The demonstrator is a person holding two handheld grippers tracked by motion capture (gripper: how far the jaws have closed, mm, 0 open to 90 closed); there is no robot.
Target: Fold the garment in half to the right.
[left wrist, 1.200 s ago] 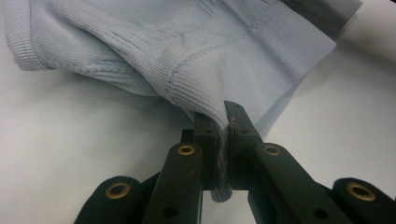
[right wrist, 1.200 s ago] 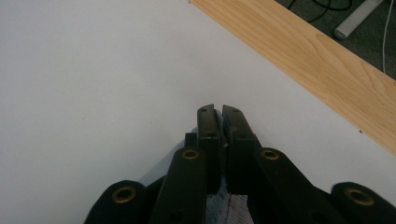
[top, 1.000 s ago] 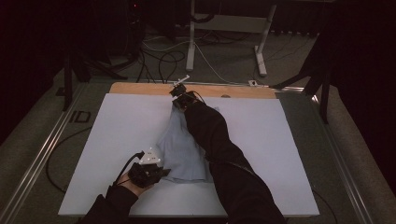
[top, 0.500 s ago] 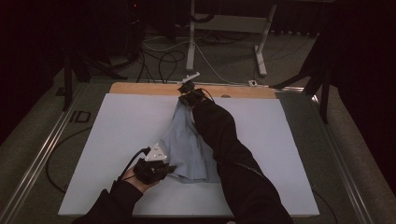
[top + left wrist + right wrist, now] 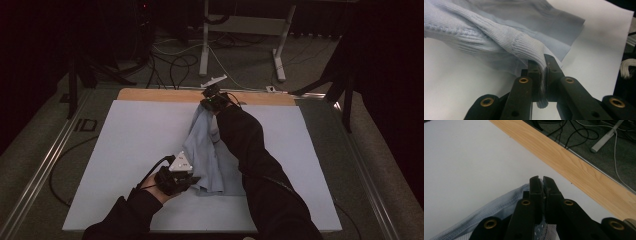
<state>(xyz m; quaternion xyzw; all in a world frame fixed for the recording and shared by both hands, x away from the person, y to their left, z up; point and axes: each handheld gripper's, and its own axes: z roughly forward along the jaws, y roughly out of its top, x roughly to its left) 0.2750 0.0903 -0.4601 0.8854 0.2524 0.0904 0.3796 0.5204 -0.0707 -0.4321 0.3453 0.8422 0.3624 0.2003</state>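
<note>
While both of the person's forearms in dark sleeves reach in from the near edge, a pale blue ribbed knit garment (image 5: 207,155) lies stretched across the middle of the white sheet-covered table (image 5: 125,145), running from near the far edge back towards the near edge. The left gripper (image 5: 186,181) sits at the garment's near left corner, close to the near edge of the table, with its grey three-cornered plate on top and its cable trailing towards the person. In the left gripper view its two black jaws are pressed together on a thick ribbed fold of the knit fabric (image 5: 499,42), a short tuft of which pokes out below the clamp; the rest of the cloth spreads away over the white surface, flat at its far hem. The right gripper (image 5: 212,100) is at the far end of the garment, just short of the bare light wooden strip (image 5: 150,95) that runs along the table's far edge. In the right gripper view its jaws are closed on the ribbed blue hem (image 5: 499,207), with a sliver of fabric visible between them, and the wooden strip (image 5: 574,162) crosses diagonally beyond. The two grippers are well apart, with the cloth drawn into a narrow band near the far one and wider near the left one. Cables and a white metal stand (image 5: 205,40) lie on the dark floor past the table.
</note>
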